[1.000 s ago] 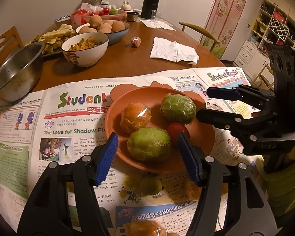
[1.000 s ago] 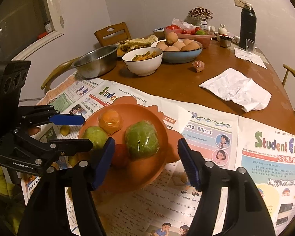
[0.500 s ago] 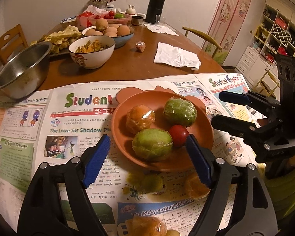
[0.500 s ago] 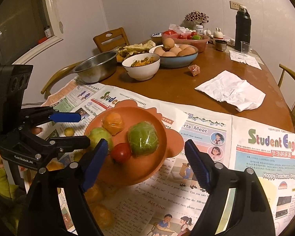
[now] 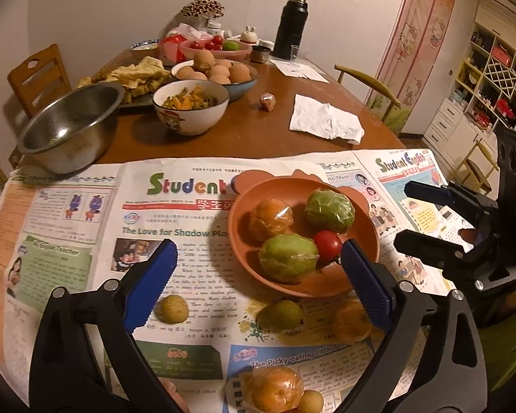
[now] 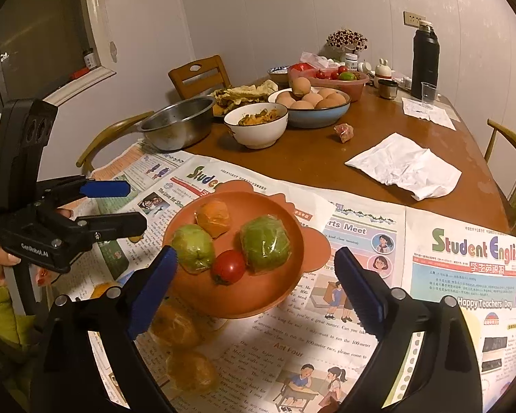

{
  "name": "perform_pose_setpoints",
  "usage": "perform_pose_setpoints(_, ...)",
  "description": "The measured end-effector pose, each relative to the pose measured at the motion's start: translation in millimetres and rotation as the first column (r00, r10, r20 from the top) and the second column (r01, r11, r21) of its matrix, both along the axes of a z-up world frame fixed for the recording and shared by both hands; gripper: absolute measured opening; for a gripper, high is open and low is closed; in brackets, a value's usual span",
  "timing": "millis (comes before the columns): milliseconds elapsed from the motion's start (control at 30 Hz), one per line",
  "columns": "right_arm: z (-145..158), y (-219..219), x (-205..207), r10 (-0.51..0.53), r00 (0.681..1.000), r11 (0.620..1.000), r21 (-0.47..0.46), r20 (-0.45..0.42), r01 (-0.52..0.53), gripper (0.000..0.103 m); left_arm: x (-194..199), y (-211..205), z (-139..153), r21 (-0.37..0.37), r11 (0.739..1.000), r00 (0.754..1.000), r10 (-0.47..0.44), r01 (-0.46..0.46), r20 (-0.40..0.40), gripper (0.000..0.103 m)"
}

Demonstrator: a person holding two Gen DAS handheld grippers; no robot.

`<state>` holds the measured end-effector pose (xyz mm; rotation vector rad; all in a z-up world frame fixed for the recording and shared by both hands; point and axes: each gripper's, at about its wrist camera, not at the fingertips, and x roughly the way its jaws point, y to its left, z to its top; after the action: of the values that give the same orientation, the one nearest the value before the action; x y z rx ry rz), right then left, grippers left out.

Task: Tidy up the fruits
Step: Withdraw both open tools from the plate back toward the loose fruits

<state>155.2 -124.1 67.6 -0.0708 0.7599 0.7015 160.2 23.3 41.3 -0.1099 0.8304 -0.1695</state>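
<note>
1. The left gripper (image 5: 258, 268) hangs above the near edge of the table (image 5: 251, 134); its ribbed blue pads (image 5: 151, 285) are spreading wide, with nothing pressed between them.
2. The right gripper (image 6: 256, 282) is likewise widening, its jaws far apart and gripping nothing, over the near rim of the plate (image 6: 244, 306).
3. That plate is a shallow, matte orange-brown dish with rounded ear-like tabs, lying on newspaper (image 5: 175, 206) spread flat over the near half of the round wooden table.
4. In the plate lie two green fruits (image 5: 287, 258) in crinkled clear wrap, a wrapped orange (image 5: 270, 218) and a smooth, glossy red tomato (image 5: 326, 245) touching the nearer green fruit.
5. On the newspaper, between the plate and the table's near edge, loose fruit remains: a small yellowish round one (image 5: 172, 308), a green one (image 5: 281, 315), an orange one (image 5: 352, 320) and another wrapped orange (image 5: 275, 389).
6. Toward the far edge stand a dull steel bowl (image 5: 68, 127), a white ceramic bowl (image 5: 191, 108) of cooked food, a blue-rimmed bowl of brown eggs (image 5: 220, 70), a crumpled white napkin (image 5: 325, 122) and a tall black flask (image 5: 290, 27).
</note>
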Motion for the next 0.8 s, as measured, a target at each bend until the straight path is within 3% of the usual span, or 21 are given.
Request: perform_pose_setpoints(800,19.0,0.1,-24.9,0.008,0.998,1.000,0.014,0.058,-0.009,0.095,-23.9,25.1,22.8,-0.022,0.997,0.995,0.073,-0.072,0.062,0.093)
